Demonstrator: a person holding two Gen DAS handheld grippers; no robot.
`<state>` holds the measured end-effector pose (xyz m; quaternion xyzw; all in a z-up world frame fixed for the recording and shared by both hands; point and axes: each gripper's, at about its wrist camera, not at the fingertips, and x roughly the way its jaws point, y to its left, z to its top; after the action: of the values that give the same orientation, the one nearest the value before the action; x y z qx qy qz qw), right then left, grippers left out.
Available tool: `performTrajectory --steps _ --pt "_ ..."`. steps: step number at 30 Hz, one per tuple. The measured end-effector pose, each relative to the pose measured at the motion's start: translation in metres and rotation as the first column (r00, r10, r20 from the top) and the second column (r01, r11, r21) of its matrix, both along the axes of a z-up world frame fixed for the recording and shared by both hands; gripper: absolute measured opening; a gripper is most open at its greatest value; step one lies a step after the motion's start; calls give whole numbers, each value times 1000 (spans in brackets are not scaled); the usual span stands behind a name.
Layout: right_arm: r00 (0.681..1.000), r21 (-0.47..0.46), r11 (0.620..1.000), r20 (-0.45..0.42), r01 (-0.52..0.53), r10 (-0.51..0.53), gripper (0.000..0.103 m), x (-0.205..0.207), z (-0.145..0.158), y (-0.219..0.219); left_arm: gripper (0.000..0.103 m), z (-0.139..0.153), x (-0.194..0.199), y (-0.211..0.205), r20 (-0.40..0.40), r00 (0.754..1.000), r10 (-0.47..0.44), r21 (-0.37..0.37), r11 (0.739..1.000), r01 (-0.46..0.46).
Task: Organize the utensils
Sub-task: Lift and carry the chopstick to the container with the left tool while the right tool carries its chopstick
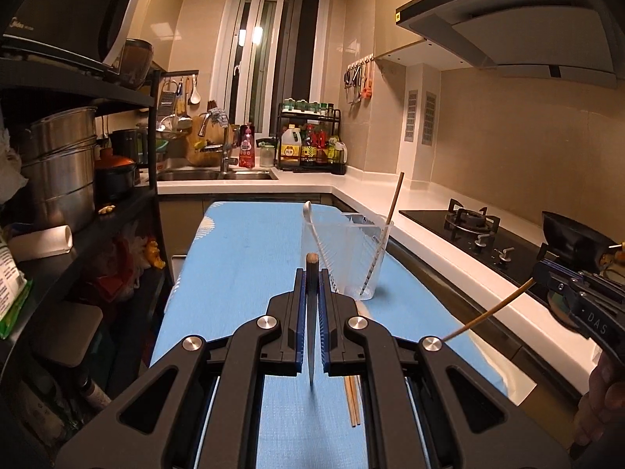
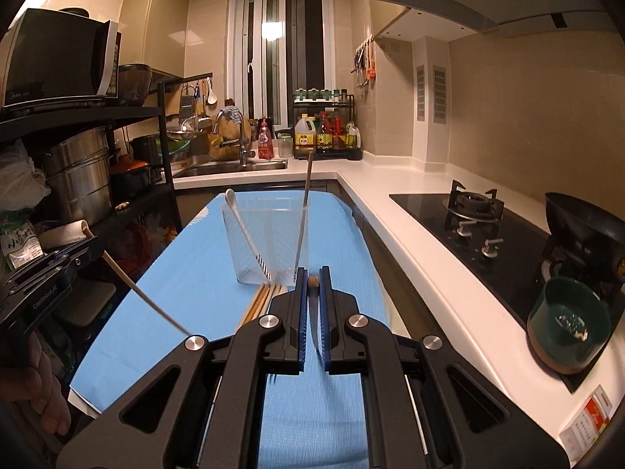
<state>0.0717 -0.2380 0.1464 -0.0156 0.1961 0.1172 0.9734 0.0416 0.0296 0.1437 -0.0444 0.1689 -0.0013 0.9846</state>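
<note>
Left wrist: left claw pinches one chopstick end-on, near clear holder on blue surface; slip risk | Right wrist: right claw pinches second chopstick; could tip holder.

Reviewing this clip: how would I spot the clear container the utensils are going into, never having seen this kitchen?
Find the blue cloth-covered board running down the middle of the kitchen, between the black shelving and the white counter. Toward its far end stands a clear plastic container. It is the only see-through, upright thing on the cloth, with a white spoon and one chopstick leaning in it.
</note>
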Motion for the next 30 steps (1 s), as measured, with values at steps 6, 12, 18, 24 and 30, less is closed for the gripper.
performTrajectory --steps 6,12,18,24,30 --pt "996 -41 999 -91 -11 8 6 20 23 16 6 24 16 -1 -65 998 -18 -29 999 16" --pt "987 -68 997 -157 -33 22 6 39 41 30 6 38 32 2 -141 989 -38 -64 998 29" --pt "982 -55 997 -186 -51 40 6 56 55 35 6 50 49 7 -205 978 -47 -55 998 37" --pt "982 -57 996 -180 -70 58 6 67 67 43 6 59 65 12 -258 964 -65 -49 997 54" --pt "984 -56 995 -161 -82 72 6 77 80 46 6 71 75 15 -252 965 -67 -28 998 62"
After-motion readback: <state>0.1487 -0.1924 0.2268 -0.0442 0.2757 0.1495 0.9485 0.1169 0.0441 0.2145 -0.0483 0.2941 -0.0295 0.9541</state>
